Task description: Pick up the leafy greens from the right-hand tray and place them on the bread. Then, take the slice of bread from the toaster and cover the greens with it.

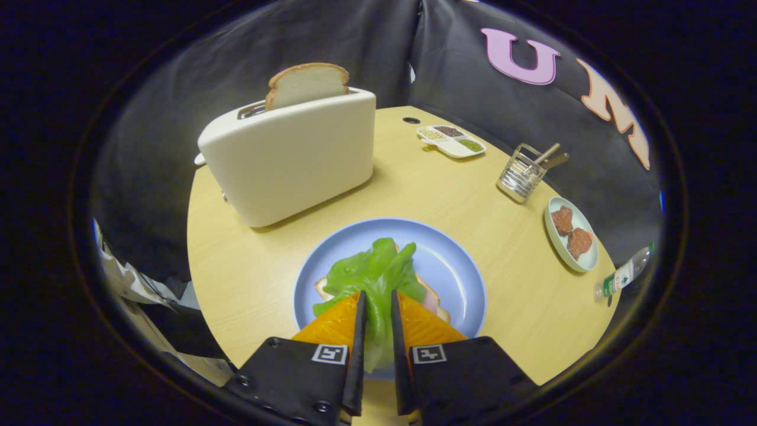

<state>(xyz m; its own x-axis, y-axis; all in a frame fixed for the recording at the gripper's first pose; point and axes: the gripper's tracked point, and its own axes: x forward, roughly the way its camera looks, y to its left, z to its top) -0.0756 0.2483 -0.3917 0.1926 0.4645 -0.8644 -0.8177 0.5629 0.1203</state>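
The gripper [377, 302] is pointing forward and tilting down a little. Its two fingers [337, 322] are sitting close together, side by side, with just a thin gap between them. They are squeezing the leafy greens [372, 275] from both sides, and the green leaf is filling that gap. The finger tips are coming to sharp points. The two flat blocks behind the fingers are sitting level with each other.
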